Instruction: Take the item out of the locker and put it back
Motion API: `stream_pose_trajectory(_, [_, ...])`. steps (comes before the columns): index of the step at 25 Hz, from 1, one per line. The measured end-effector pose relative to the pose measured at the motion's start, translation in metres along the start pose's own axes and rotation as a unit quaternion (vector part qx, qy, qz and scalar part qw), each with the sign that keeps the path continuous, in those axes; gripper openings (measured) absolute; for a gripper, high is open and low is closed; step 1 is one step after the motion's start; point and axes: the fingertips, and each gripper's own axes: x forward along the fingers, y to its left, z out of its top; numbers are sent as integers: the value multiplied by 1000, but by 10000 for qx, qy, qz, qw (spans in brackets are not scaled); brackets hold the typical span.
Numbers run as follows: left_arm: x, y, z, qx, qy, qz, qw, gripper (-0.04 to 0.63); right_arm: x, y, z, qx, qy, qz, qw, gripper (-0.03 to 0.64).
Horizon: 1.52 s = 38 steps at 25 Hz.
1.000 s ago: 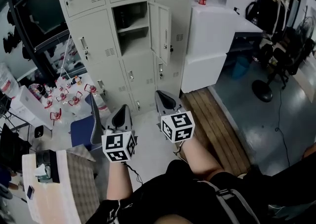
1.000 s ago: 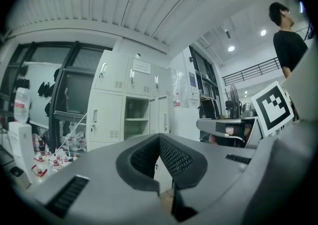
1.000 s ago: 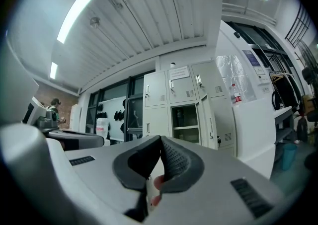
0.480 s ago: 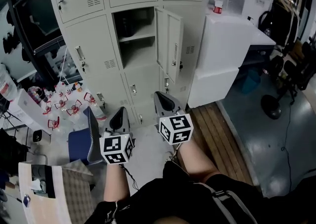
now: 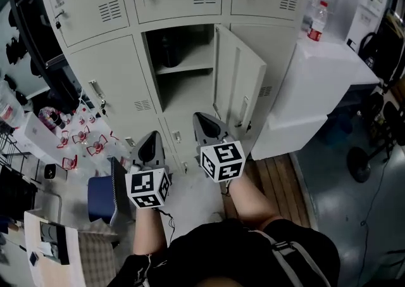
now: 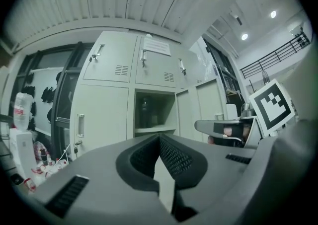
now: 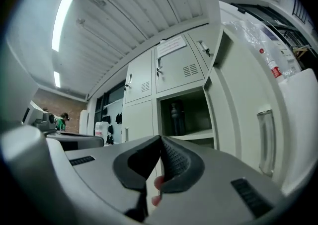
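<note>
The open locker compartment (image 5: 183, 67) is in the middle column, its door (image 5: 237, 92) swung out to the right. A dark bottle (image 5: 168, 51) stands on the shelf inside, also visible as the bottle (image 6: 144, 112) in the left gripper view and the bottle (image 7: 174, 117) in the right gripper view. My left gripper (image 5: 150, 146) and right gripper (image 5: 205, 126) are side by side below the compartment, well short of it, both pointing at the lockers. Each has its jaws shut with nothing between them: left gripper (image 6: 159, 138), right gripper (image 7: 160, 142).
A white cabinet (image 5: 316, 83) stands right of the lockers with a plastic bottle (image 5: 318, 21) on top. A blue chair (image 5: 101, 192) and a low surface with small red items (image 5: 82, 140) are at the left. Wooden boards (image 5: 272, 181) lie on the floor at the right.
The lockers have come closer and larger in the head view; the open compartment now sits nearer both grippers. Both grippers keep their side-by-side pose with shut jaws.
</note>
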Motion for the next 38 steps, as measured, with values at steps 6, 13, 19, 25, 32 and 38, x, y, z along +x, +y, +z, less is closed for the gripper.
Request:
stream_pose_trajectory(6, [56, 23, 3, 30, -15, -9, 10000, 11, 59, -23, -1, -70, 17, -21, 10000, 11])
stream_pose_trajectory(13, [96, 54, 9, 117, -111, -118, 9998, 11, 119, -38, 9, -129, -251, -251, 9993, 259])
stream_pose_trajectory(19, [109, 79, 12, 130, -216, -72, 9997, 11, 172, -53, 25, -288, -205, -626, 9974, 332])
stream_pose_trajectory(25, [117, 103, 11, 155, -236, 30, 9996, 11, 237, -69, 34, -351, -7, -734, 9967, 368])
stream_pose_trajectory(32, [119, 131, 15, 199, -265, 203, 9992, 11, 299, -79, 26, -418, 526, -756, 9949, 400])
stream_pose_trajectory(38, [118, 154, 12, 182, -242, 355, 9989, 11, 336, -82, 25, -528, 814, -772, 9923, 408])
